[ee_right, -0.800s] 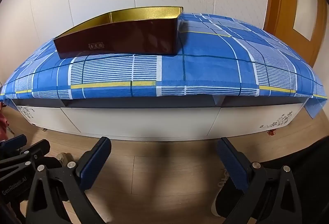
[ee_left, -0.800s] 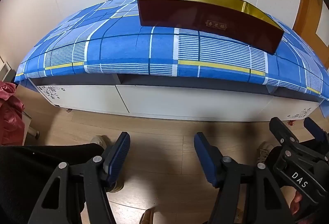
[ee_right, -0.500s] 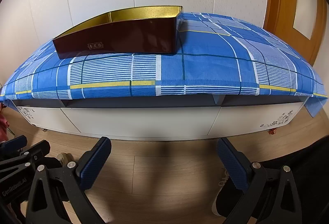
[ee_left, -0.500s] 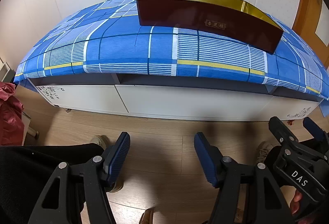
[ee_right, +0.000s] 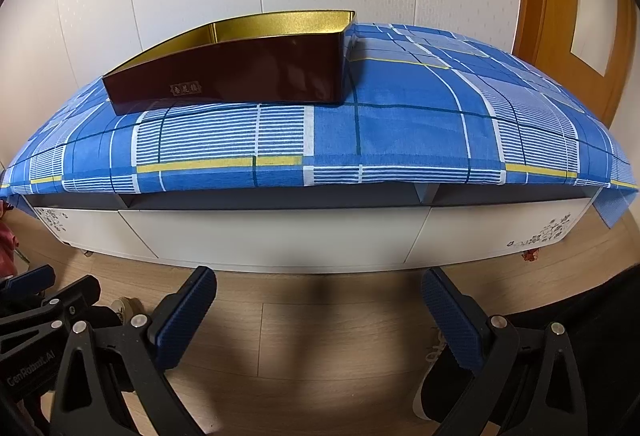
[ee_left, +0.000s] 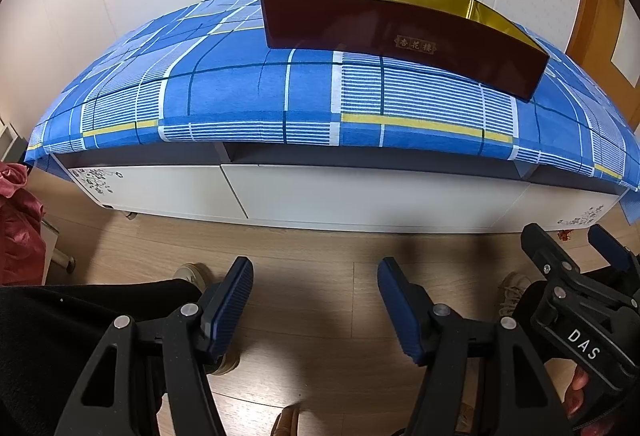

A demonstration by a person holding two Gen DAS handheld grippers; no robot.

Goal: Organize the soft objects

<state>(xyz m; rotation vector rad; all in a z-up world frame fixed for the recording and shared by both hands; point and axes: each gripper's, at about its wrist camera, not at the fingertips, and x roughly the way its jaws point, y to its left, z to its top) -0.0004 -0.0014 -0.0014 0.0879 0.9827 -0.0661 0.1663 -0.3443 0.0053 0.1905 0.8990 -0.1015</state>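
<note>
A long dark red box (ee_left: 400, 39) with a gold inside stands open-topped on a blue checked cloth (ee_left: 240, 95) spread over a low white cabinet (ee_left: 360, 195). The right wrist view has the same box (ee_right: 240, 75) left of centre on the cloth (ee_right: 420, 123). What the box holds is hidden by its wall. My left gripper (ee_left: 316, 296) hangs over the wood floor in front of the cabinet, open, with nothing between its blue pads. My right gripper (ee_right: 320, 304) is beside it over the floor, open wider and empty. Red crumpled fabric (ee_left: 16, 228) shows at the far left edge.
A person's dark trouser legs and light shoes (ee_left: 192, 272) stand on the wood floor (ee_left: 312, 256) below the grippers. A white panelled wall runs behind the cabinet, and an orange wooden door (ee_right: 572, 15) is at the right. The cloth hangs over the cabinet's right corner (ee_right: 612, 207).
</note>
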